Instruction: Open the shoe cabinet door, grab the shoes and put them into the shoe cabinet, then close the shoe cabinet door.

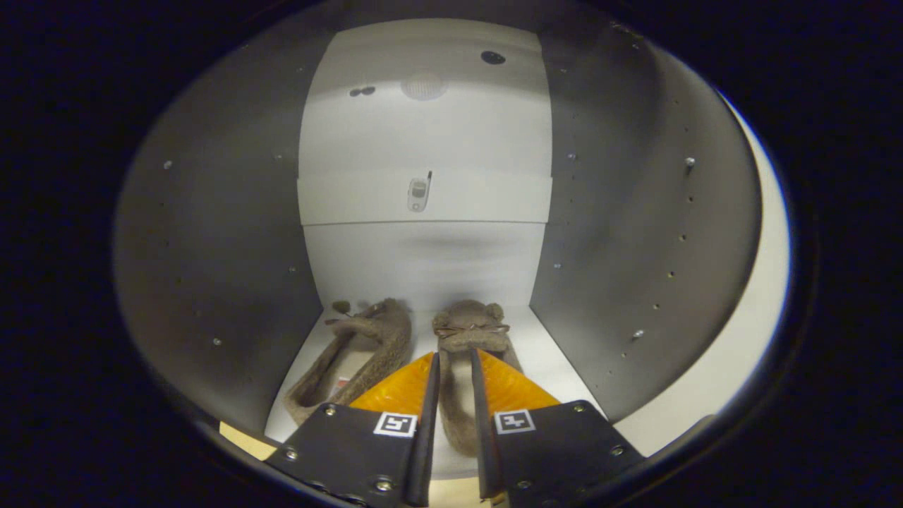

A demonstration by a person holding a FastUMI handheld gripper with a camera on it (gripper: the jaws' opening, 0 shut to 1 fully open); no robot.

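The inside of the shoe cabinet [423, 268] is a pale box with dark side walls dotted with shelf-pin holes, and both shoes already sit on its white floor. The left shoe [356, 360] lies angled toward the left wall; the right shoe [469, 331] points at the back panel, its toe decoration forward. The gripper [455, 370] has its jaws narrowly set on either side of the right shoe's heel opening, apparently pinching the rim, though firm contact is hard to confirm. The risk, as I judge it: pulling back before the jaws spread would drag this shoe out, or tip it against its neighbour; the door then could not close cleanly.
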